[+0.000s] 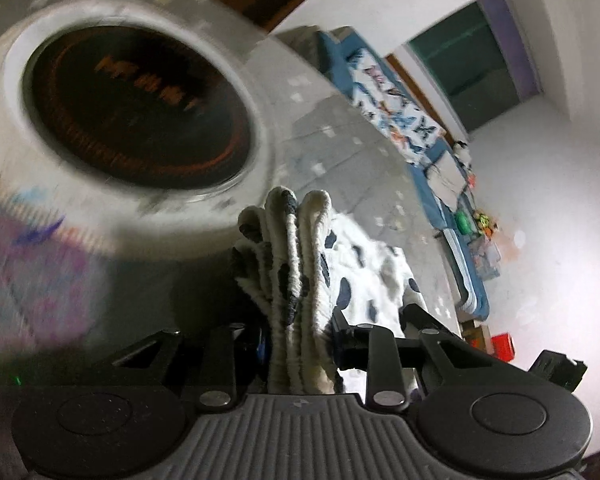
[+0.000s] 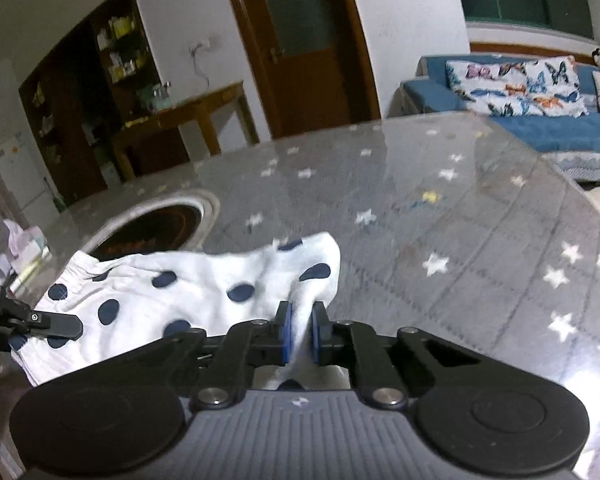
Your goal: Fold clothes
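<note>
Garment: a white polka-dot garment (image 2: 188, 296) with navy spots, small, held up between both grippers above the table; its exact type cannot be told.
Left gripper: the left gripper (image 1: 300, 340) has its fingers clamped on a thick gathered, ribbed edge of the cloth, probably an elastic waistband, bunched into several folds that stand up past the fingertips.
Right gripper: the right gripper (image 2: 302, 334) has its blue pads (image 2: 286, 332) pressed together on a thin pinch of the opposite edge; the cloth fans out leftward and away from the pinch.
Where the cloth sits: in the right wrist view it spreads near and left, its far edge overlapping the round inset hob (image 2: 156, 232); whether it touches the surface there cannot be told.
Table: a glass-topped table (image 2: 480, 240) over grey star-print cloth, with bare space to the right and far side.
Other things: a small heap of pale fabric (image 2: 20, 244) lies at the far left; a blue sofa (image 2: 540, 132) with a butterfly cushion (image 2: 516, 88) stands beyond the table.
Step in hand: likely spreading or bringing edges together for a fold.
How to do it well: keep both grips tight, draw the two hands evenly apart so the cloth goes flat without sagging, and lay it on the bare glass to the right of the hob.
Risk: the right pinch is shallow and could slip; the left bunch is bulky and may release unevenly.
</note>
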Demonstrator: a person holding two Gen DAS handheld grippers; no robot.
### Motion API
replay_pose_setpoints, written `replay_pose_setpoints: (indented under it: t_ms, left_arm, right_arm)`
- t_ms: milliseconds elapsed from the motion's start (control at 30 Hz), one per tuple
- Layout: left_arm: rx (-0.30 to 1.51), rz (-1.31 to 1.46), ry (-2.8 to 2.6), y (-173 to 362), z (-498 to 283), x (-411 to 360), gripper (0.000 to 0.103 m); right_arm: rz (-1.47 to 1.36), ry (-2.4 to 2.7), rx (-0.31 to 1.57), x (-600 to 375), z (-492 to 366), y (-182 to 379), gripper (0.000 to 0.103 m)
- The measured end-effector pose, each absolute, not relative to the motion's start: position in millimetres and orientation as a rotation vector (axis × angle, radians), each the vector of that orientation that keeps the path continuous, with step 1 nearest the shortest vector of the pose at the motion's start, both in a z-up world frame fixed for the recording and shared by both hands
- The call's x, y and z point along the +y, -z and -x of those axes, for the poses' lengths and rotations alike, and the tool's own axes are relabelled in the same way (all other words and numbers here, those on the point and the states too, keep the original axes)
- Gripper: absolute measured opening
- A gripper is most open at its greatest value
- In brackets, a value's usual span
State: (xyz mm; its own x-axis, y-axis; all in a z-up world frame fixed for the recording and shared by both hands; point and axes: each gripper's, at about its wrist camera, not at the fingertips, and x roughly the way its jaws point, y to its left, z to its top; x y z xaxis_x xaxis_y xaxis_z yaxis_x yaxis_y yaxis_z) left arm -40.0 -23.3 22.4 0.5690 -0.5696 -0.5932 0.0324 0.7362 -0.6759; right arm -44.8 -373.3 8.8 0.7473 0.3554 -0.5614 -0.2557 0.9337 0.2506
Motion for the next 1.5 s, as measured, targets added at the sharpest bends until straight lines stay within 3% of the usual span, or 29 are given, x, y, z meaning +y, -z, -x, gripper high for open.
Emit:
replay_pose_setpoints:
  t_ms: [633,1033,1200,1267,1433,1500]
  left_arm:
    - [0.876,0.448,0.462,-76.1,-40.3,-140.2,0.03]
    - [0.952,0.34,0.414,-42.6,-83.0,-187.3,0.032]
    - [0.968,0.337,0.382,-34.4,-86.8,-178.7,0.039]
    - [0.967,0.326,0.374,-34.6,-86.4,-176.9,0.044]
    - [0.945,0.288,0.355,-36.9,-81.7,-175.7,0.06]
    - [0.926,0.274,0.347,-40.6,-79.4,-174.7,0.07]
  right_arm:
    - [-0.06,-0.149,0.521,-433.6,-0.1,-65.5,0.008]
    - [-0.042,-0.056,0.564,-466.9,-27.0,-42.7,0.008]
    - [-0.041,-0.07,0.596,-459.8,-34.8,-28.9,0.011]
    - [-0.051,-0.083,0.605,-455.9,-37.0,-24.6,0.014]
    - [-0.038,-0.124,0.628,-443.8,-41.1,-15.5,0.049]
    - [-0.034,-0.14,0.639,-437.4,-40.1,-11.9,0.053]
